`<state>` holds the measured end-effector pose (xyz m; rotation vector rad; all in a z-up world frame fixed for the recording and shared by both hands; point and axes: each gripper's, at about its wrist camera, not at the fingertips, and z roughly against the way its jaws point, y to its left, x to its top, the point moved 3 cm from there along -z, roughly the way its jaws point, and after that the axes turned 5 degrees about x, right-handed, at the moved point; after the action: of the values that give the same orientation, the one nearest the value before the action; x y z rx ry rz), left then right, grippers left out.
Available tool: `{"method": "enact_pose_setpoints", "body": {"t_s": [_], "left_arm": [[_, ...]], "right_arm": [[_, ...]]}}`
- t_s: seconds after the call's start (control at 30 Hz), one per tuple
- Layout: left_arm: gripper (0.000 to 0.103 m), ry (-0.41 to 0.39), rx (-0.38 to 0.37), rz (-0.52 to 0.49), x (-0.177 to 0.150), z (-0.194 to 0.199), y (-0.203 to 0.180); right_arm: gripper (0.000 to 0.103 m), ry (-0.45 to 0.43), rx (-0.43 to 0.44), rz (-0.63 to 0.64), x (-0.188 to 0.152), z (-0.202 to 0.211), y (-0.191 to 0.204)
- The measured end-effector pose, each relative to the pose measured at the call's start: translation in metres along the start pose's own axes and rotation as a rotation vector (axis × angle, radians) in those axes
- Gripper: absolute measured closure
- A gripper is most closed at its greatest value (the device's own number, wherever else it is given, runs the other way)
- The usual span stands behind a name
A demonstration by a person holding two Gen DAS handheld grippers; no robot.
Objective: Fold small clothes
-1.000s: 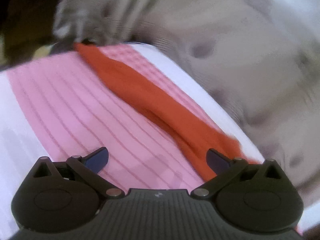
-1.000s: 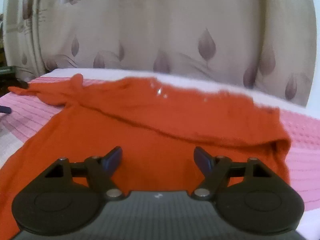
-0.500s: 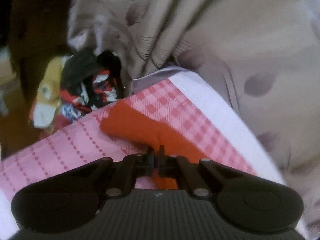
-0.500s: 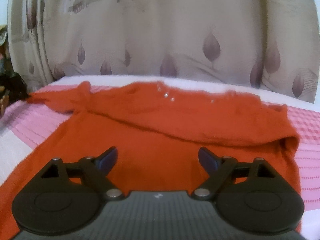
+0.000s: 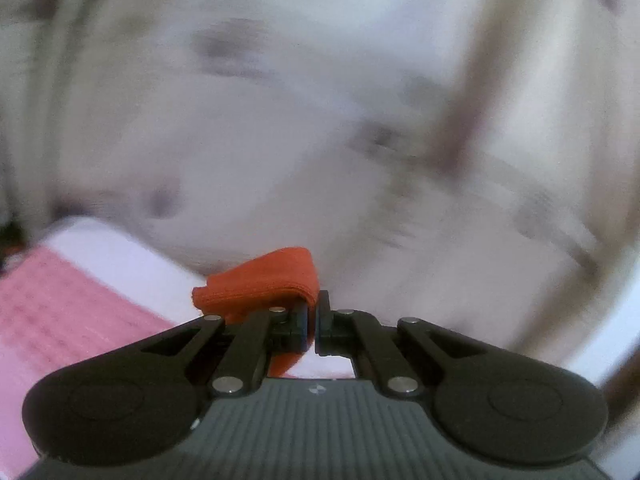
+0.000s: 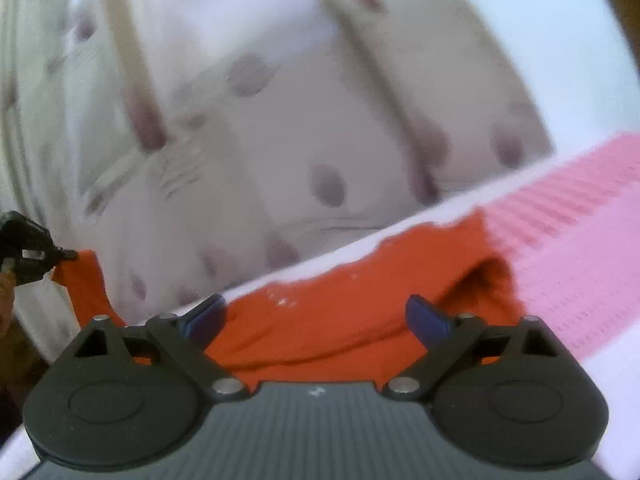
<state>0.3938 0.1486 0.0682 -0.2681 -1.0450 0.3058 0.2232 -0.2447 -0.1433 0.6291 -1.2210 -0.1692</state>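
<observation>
Matt orange knit shirt [image 6: 328,332] on a pink woven bedcover [image 6: 580,264]. Grippers [image 5: 312,326] of matt black plastic with shiny metal pins. Printed cloth curtain [image 6: 280,120] behind.

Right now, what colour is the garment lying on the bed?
Orange-red, plain; the garment shows best in the right wrist view.

Black linkage arms, silver rivets, blue-padded fingers [image 6: 430,318], ribbed grey body.

A bed [image 6: 580,240] carries everything, spread with a pink checked-and-striped cover [image 6: 568,280] that gives way to a plain white band along the far edge by the curtain. An orange garment [image 6: 340,328] lies directly on the cover, reaching close to that far edge, its surface rumpled into folds.
</observation>
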Motion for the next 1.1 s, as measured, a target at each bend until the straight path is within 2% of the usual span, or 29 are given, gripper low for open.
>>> {"method": "enact_pose_setpoints", "body": {"t_s": [0.13, 0.27, 0.4, 0.57, 0.6, 0.63, 0.67, 0.7, 0.73, 0.83, 0.9, 1.0, 1.1], "left_arm": [[0.101, 0.078, -0.136, -0.078, -0.032, -0.012, -0.096], [0.101, 0.171, -0.228, -0.169, -0.09, -0.03, -0.175], [0.101, 0.274, -0.269, -0.229, -0.149, -0.056, -0.221], [0.1, 0.328, -0.309, -0.309, -0.202, -0.083, -0.245], [0.094, 0.321, -0.319, -0.315, -0.207, -0.087, -0.246], [0.075, 0.315, -0.339, -0.312, -0.21, -0.09, -0.245], [0.062, 0.313, -0.363, -0.304, -0.212, -0.092, -0.239], [0.029, 0.309, -0.376, -0.289, -0.213, -0.093, -0.232], [0.003, 0.293, -0.373, -0.268, -0.21, -0.09, -0.226], [0.0, 0.15, -0.398, -0.162, -0.194, -0.064, -0.192], [0.0, 0.128, -0.387, -0.141, -0.186, -0.054, -0.165], [0.0, 0.103, -0.287, -0.097, -0.188, -0.048, -0.114], [0.0, 0.109, -0.173, -0.091, -0.203, -0.053, -0.066]], "right_arm": [[0.006, -0.01, -0.037, -0.045, 0.0, 0.013, -0.008], [0.006, -0.03, -0.008, -0.163, -0.001, 0.024, -0.027], [0.006, -0.046, 0.004, -0.313, -0.001, 0.028, -0.052], [0.006, -0.06, 0.018, -0.458, -0.005, 0.031, -0.077], [0.006, -0.066, 0.021, -0.469, -0.005, 0.031, -0.079], [0.006, -0.066, 0.022, -0.464, -0.005, 0.032, -0.078], [0.006, -0.063, 0.023, -0.455, -0.005, 0.032, -0.077], [0.006, -0.059, 0.025, -0.439, -0.005, 0.032, -0.074], [0.006, -0.057, 0.027, -0.425, -0.004, 0.032, -0.072], [0.006, -0.057, 0.03, -0.391, -0.003, 0.032, -0.067], [0.006, -0.058, 0.031, -0.37, -0.002, 0.032, -0.063], [0.006, -0.047, 0.017, -0.341, 0.0, 0.028, -0.059], [0.006, 0.02, 0.012, -0.257, 0.01, 0.017, -0.049]]}}
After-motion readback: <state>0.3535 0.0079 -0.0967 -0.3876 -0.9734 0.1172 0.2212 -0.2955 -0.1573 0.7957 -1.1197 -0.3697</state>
